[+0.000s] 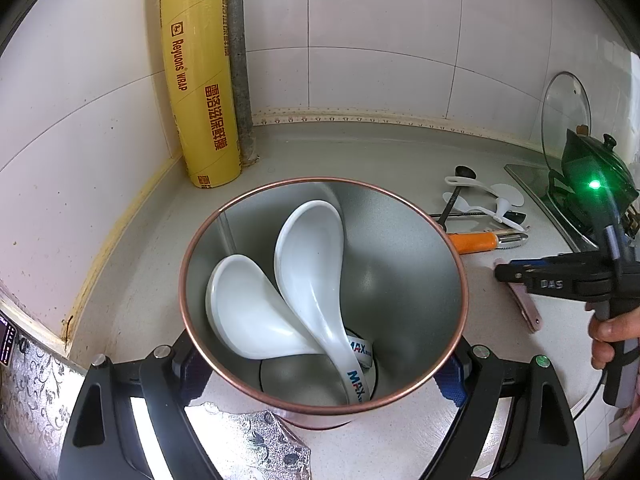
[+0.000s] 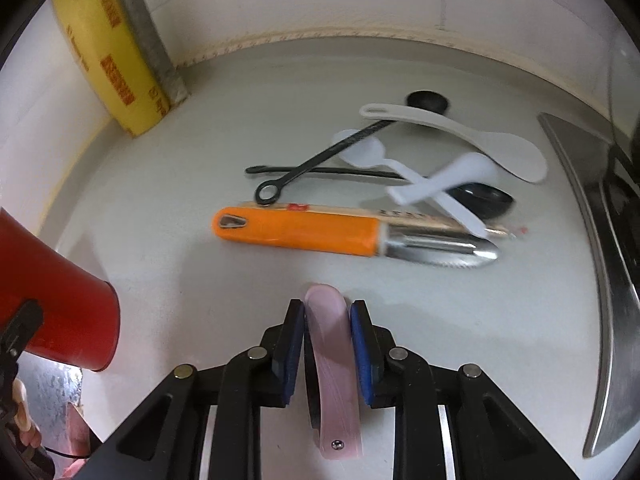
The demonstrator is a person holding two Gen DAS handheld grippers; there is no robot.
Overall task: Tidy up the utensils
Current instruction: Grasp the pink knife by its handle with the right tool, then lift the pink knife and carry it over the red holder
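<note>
White-tiled grey counter (image 2: 168,280): left claw (image 1: 320,364) clamps the cup (image 1: 400,240), right claw (image 2: 328,344) pinches a pink handle (image 2: 334,380).

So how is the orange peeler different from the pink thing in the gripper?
The orange peeler lies loose on the counter; the pink handle sits between the right gripper pads, off the counter. The orange peeler is straight, with a shiny metal blade showing; the pink handle curves, and whatever is on its end is hidden. The orange peeler lies crosswise in the right wrist view; the pink handle points away. Both are long, slim kitchen tools not yet in the cup.
</note>
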